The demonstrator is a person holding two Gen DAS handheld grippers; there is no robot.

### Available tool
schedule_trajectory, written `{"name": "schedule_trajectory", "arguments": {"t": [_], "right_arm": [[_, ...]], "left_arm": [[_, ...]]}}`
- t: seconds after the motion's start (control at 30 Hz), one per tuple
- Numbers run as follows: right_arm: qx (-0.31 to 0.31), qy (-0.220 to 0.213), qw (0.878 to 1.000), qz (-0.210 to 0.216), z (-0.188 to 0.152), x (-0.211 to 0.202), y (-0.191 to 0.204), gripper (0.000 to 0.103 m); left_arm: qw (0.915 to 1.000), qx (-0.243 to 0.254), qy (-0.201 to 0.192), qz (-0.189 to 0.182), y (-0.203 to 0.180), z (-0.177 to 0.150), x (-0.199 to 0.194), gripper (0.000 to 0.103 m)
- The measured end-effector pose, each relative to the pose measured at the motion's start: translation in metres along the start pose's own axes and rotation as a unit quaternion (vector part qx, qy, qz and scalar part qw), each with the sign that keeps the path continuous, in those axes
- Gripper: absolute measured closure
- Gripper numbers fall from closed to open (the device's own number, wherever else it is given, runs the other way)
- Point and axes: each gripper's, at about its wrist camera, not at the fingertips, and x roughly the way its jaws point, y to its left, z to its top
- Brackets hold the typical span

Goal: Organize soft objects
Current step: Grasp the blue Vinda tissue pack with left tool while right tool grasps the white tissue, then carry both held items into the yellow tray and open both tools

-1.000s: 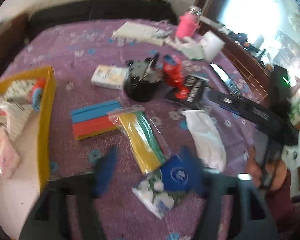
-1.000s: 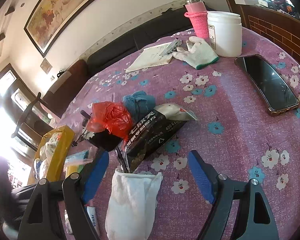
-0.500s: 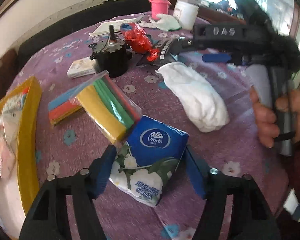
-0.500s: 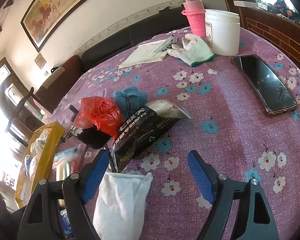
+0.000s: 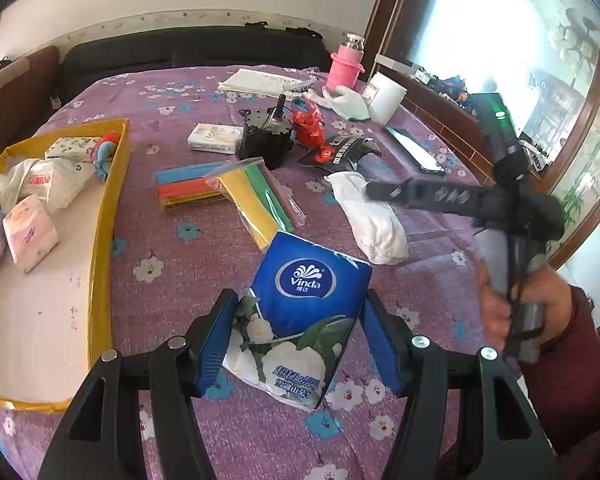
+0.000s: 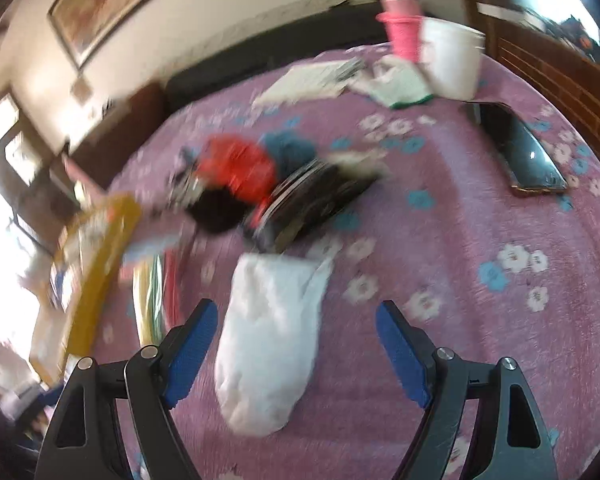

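Note:
A blue Vinda tissue pack [image 5: 300,280] lies on the purple flowered tablecloth [image 5: 172,92]. My left gripper [image 5: 300,300] straddles it, and its jaws are closing, with both blue pads touching the pack's sides. A white cloth bundle [image 6: 268,340] lies further right, also seen as the white cloth bundle [image 5: 372,216] in the left wrist view. My right gripper [image 6: 296,308] hovers over it, jaws wide and open; the right wrist view is motion-blurred. A hand [image 5: 500,308] holds that gripper. A yellow cardboard tray [image 5: 112,200] at left holds several tissue packs and soft items.
Mid-table lie a bag of coloured strips [image 5: 256,200], a black gear-shaped holder [image 5: 264,144], a red plastic bag [image 5: 310,124], a black packet [image 5: 344,152] and a small tissue box [image 5: 216,138]. A phone [image 6: 528,156], a white jar [image 6: 452,56], a pink bottle [image 6: 402,28], a glove and papers sit at the far right.
My left gripper came forward around the tissue pack and its jaws narrowed onto it. My right gripper swung so the white bundle now lies between its fingers.

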Motion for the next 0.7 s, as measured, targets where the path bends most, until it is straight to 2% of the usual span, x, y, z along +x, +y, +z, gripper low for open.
{"name": "schedule_trajectory", "arguments": {"t": [0.1, 0.17, 0.23, 0.27, 0.3, 0.33, 0.43, 0.53, 0.6, 0.7], "right_arm": [[-0.031, 0.017, 0.999, -0.032, -0.004, 0.015, 0.018, 0.019], [-0.045, 0.024, 0.997, -0.054, -0.006, 0.024, 0.025, 0.023], [-0.05, 0.025, 0.996, -0.076, -0.01, 0.029, 0.028, 0.056], [-0.05, 0.018, 0.995, -0.084, -0.011, 0.027, 0.028, 0.064], [-0.047, 0.019, 0.996, -0.075, -0.012, 0.025, 0.028, 0.078], [-0.045, 0.019, 0.996, -0.07, -0.013, 0.022, 0.028, 0.083], [-0.058, 0.003, 0.995, -0.081, -0.016, 0.005, 0.034, 0.087], [-0.074, -0.019, 0.994, -0.073, -0.017, -0.021, 0.046, 0.087], [-0.082, -0.034, 0.995, -0.052, -0.014, -0.039, 0.059, 0.087], [-0.099, -0.045, 0.994, 0.02, -0.003, -0.057, 0.09, 0.087]], "left_arm": [[1.0, -0.003, -0.003, -0.001, 0.003, -0.007, -0.007, 0.041], [0.9999, -0.011, -0.007, -0.002, 0.007, -0.011, -0.013, 0.041], [0.9998, -0.018, -0.013, -0.002, 0.012, -0.015, -0.021, 0.041], [0.9997, -0.021, -0.016, -0.002, 0.014, -0.017, -0.024, 0.041], [0.9996, -0.023, -0.019, -0.003, 0.015, -0.018, -0.028, 0.041], [0.9994, -0.026, -0.021, -0.004, 0.017, -0.02, -0.031, 0.041], [0.9989, -0.034, -0.03, -0.01, 0.023, -0.024, -0.04, 0.041], [0.9981, -0.045, -0.038, -0.016, 0.028, -0.029, -0.049, 0.041], [0.9972, -0.056, -0.044, -0.021, 0.035, -0.032, -0.055, 0.041], [0.9947, -0.081, -0.058, -0.026, 0.051, -0.035, -0.068, 0.041]]}}
